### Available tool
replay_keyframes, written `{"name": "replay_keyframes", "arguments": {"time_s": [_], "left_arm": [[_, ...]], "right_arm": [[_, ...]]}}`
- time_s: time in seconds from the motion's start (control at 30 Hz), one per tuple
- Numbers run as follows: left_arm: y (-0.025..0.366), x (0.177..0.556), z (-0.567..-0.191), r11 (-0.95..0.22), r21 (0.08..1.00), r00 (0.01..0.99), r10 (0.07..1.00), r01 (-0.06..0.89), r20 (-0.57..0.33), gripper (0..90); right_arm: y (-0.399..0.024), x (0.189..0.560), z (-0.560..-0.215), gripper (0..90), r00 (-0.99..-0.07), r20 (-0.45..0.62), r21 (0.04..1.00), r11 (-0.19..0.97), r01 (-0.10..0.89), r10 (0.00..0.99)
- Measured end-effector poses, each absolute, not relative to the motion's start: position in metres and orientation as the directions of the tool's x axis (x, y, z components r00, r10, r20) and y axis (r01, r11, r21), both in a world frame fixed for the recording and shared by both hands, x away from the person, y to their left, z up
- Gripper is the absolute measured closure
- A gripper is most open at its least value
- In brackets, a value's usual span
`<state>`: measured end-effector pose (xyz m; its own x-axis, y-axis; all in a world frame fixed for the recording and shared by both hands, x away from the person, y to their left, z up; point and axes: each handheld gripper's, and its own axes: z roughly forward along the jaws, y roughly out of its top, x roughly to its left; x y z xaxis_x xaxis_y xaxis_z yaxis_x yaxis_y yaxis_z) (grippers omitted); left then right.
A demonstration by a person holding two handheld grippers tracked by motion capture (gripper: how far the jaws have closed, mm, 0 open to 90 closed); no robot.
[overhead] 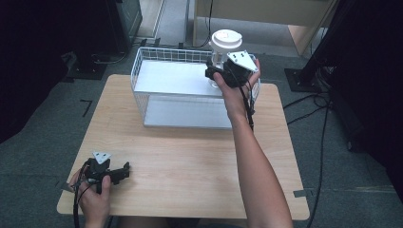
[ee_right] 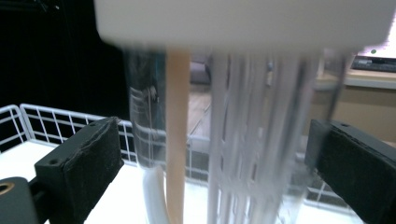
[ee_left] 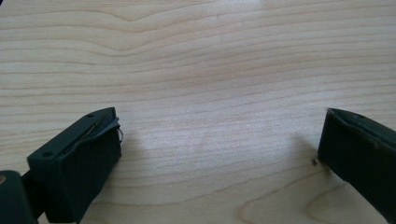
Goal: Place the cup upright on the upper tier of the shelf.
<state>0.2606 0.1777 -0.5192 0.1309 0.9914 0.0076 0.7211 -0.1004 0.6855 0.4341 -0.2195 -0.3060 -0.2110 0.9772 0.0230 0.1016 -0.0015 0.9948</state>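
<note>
A person's right gripper (overhead: pixel 219 72) reaches around a clear container with a white lid (overhead: pixel 226 40) at the right end of a white wire basket (overhead: pixel 142 97), near its back corner, on the wooden surface (overhead: pixel 190 161). In the right gripper view the container (ee_right: pixel 233 126) stands between the jaws, which are spread wide with a gap on each side, so nothing is grasped. The risk from here: its smooth, see-through wall offers little bite, and a closing jaw that meets it off-centre could tip it against the wire rim or let it slip on lifting. The container is tall and upright, its broad lid overhanging the body, with pale straw-like sticks and one tan stick inside. The left gripper (overhead: pixel 124 171) rests released near the surface's front left corner, jaws apart over bare wood (ee_left: pixel 210 93)
</note>
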Motion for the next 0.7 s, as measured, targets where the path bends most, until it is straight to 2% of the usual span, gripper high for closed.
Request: {"name": "replay_keyframes", "arguments": {"time_s": [0.7], "left_arm": [[0.178, 0.26, -0.519, -0.105, 0.683, 0.134, 0.991, 0.723, 0.01, 0.0]], "right_arm": [[-0.239, 0.401, -0.349, 2.2, -0.209, 0.035, 0.993, -0.009, 0.121, 0.977]]}}
